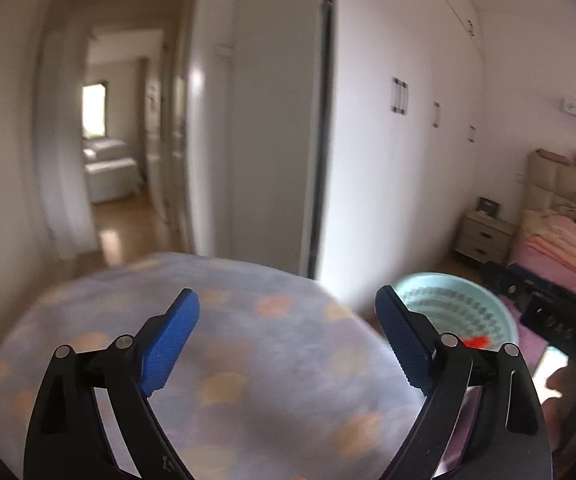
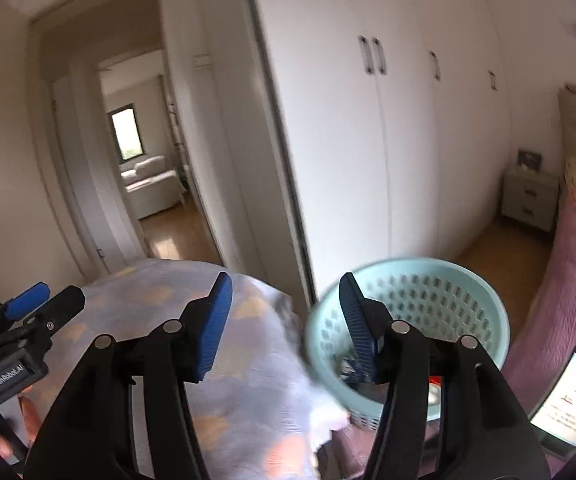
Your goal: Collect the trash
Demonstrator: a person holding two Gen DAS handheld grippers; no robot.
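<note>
We see the basket (image 2: pixel 408 320) right of the blanket (image 2: pixel 216 380) (scraps inside), wardrobe (image 2: pixel 368 140) behind, bed (image 2: pixel 560 280) at right.

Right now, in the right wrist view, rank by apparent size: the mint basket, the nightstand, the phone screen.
1. mint basket, clearly largest.
2. and 3. phone screen and nightstand look about alike; the phone sits much nearer the camera and is cut off at the edge, so I won't rank them.

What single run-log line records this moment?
left gripper: open, empty | right gripper: open, empty | basket: trash inside, beside patterned cloth
</note>
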